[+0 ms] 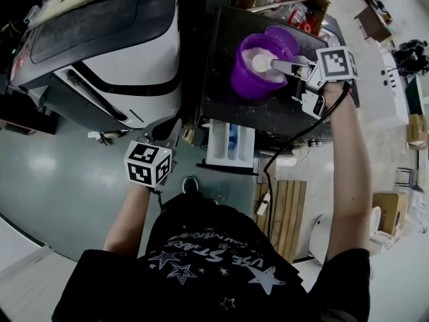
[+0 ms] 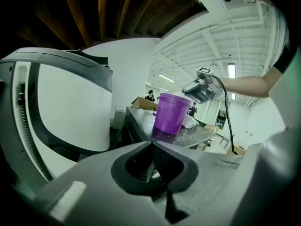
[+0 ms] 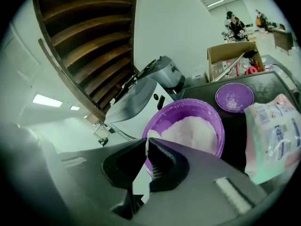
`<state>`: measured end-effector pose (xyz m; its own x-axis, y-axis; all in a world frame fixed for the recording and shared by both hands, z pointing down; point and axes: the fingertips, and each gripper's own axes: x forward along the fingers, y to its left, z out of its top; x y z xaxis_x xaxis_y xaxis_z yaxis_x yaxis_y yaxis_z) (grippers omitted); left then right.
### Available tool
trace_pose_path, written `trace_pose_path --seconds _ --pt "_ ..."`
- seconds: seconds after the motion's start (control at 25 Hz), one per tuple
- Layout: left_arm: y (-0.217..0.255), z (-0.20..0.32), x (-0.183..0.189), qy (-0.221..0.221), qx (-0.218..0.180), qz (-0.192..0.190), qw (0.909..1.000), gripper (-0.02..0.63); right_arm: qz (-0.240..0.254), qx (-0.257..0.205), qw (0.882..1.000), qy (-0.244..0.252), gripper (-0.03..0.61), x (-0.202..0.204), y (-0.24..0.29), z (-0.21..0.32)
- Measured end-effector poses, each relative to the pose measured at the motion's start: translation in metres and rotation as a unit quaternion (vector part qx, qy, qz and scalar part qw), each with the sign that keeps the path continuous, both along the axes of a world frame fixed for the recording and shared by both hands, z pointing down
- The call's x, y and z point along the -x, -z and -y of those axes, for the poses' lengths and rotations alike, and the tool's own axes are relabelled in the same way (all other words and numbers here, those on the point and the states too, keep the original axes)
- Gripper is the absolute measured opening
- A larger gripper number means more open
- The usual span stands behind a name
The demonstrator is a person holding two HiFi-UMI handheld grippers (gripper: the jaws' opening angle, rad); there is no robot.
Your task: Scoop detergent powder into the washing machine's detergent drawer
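Note:
A purple tub (image 1: pixel 255 69) of white detergent powder (image 3: pixel 195 131) stands on the machine's dark top (image 1: pixel 221 92). My right gripper (image 1: pixel 276 64) reaches over the tub's rim and is shut on the thin white handle of a scoop (image 3: pixel 139 173); its jaws (image 3: pixel 147 142) hide the scoop's bowl. The white detergent drawer (image 1: pixel 230 143) stands pulled out below the top's front edge, with a blue part inside. My left gripper (image 2: pixel 151 147) is shut and holds nothing. In the head view only its marker cube (image 1: pixel 149 163) shows, left of the drawer.
The purple lid (image 3: pixel 233 98) lies behind the tub, and a detergent bag (image 3: pixel 275 135) lies to its right. A cardboard box (image 1: pixel 281 2) stands at the back. A large white and grey machine (image 1: pixel 100 45) is on the left. A wooden pallet (image 1: pixel 281 213) lies on the floor.

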<state>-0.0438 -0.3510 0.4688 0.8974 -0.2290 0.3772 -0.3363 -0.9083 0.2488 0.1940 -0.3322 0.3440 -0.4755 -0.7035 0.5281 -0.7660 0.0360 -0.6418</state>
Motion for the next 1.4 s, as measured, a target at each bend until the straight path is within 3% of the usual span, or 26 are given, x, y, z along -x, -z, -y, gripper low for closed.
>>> trace_pose_path --seconds 0.32,0.8,1.0,1.12,1.4 --pt "0.009 -0.033 0.014 0.018 -0.018 0.005 0.9997 0.0 0.048 -0.068 0.994 -0.069 0.037 -0.007 0.019 -0.03" --pt "0.007 -0.09 0.041 0.045 -0.024 0.021 0.9985 0.0 0.13 -0.116 0.983 -0.053 0.037 0.041 0.007 -0.09" --pt "0.001 -0.104 0.049 0.067 -0.025 0.026 0.9971 0.0 0.153 -0.111 0.981 -0.034 0.037 0.077 -0.022 -0.111" --pt "-0.005 -0.112 0.056 0.077 -0.024 0.031 0.9962 0.0 0.142 -0.104 0.984 -0.031 0.037 0.092 -0.049 -0.117" --pt "-0.02 -0.132 0.071 0.094 -0.015 0.044 0.9945 0.0 0.11 -0.069 0.989 -0.069 0.037 0.114 -0.104 -0.124"
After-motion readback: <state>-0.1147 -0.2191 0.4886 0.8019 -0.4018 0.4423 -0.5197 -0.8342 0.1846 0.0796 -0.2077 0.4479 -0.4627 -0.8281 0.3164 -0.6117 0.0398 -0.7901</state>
